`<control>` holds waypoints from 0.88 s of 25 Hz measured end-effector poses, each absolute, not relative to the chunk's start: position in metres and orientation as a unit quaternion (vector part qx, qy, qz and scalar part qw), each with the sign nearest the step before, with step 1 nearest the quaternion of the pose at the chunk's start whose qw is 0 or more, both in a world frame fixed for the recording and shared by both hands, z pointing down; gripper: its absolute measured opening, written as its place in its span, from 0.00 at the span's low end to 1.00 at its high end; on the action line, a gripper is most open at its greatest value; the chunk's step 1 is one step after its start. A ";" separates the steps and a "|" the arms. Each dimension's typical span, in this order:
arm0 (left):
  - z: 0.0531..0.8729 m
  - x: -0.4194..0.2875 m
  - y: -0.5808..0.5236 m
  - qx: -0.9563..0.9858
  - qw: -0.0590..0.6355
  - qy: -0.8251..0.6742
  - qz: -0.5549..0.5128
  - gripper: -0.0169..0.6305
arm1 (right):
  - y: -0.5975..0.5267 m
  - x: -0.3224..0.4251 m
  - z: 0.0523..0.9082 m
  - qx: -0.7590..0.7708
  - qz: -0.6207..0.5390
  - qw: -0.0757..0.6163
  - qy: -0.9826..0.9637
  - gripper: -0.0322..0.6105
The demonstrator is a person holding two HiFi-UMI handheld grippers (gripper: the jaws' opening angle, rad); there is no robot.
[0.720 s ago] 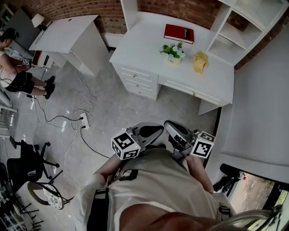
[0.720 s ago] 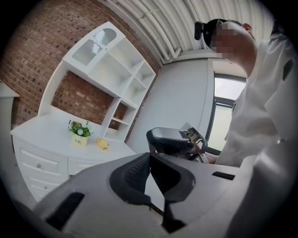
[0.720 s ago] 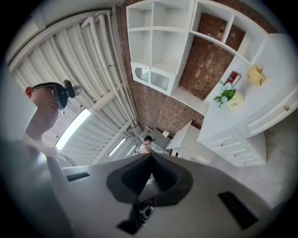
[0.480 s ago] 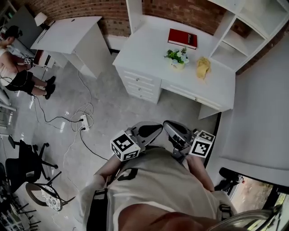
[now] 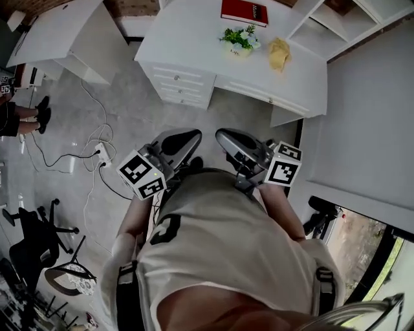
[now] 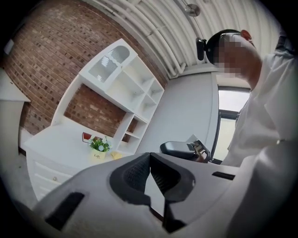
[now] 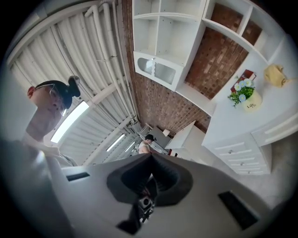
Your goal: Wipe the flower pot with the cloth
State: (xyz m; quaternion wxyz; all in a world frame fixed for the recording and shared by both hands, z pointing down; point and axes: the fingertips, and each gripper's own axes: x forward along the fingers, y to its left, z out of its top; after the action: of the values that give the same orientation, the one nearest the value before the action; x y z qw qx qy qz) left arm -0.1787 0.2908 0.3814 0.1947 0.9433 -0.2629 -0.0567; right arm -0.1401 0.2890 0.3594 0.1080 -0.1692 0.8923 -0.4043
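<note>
Standing well short of the desk (image 5: 187,35), left claw (image 5: 185,138) and right claw (image 5: 228,138) both closed on nothing, cloth (image 5: 279,53) and flower pot (image 5: 238,47) untouched, wiping not begun.

flower pot (image 7: 251,104) label reads roughly "Life", red book (image 5: 243,11) title illegible

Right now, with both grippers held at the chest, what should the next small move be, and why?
Probably step toward the desk and open the right gripper. It and the left gripper are both shut and empty near the chest, while the cloth lies far off on the desk, right of the flower pot.
</note>
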 end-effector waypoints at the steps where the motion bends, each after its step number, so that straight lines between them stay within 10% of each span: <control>1: 0.387 -0.183 0.289 0.943 0.203 -0.257 -0.055 0.06 | 0.289 -0.141 0.363 -0.174 -0.411 0.109 0.888 0.07; 22: 0.402 -0.151 0.216 0.971 0.124 -0.153 0.134 0.06 | 0.238 -0.084 0.370 -0.152 -0.419 0.119 0.887 0.07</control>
State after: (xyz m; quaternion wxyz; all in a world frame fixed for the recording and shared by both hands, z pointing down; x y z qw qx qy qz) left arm -0.1514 0.2158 0.4017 0.1241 0.9712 -0.1530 0.1341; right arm -0.0844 0.2379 0.3698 0.1189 -0.1518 0.8871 -0.4193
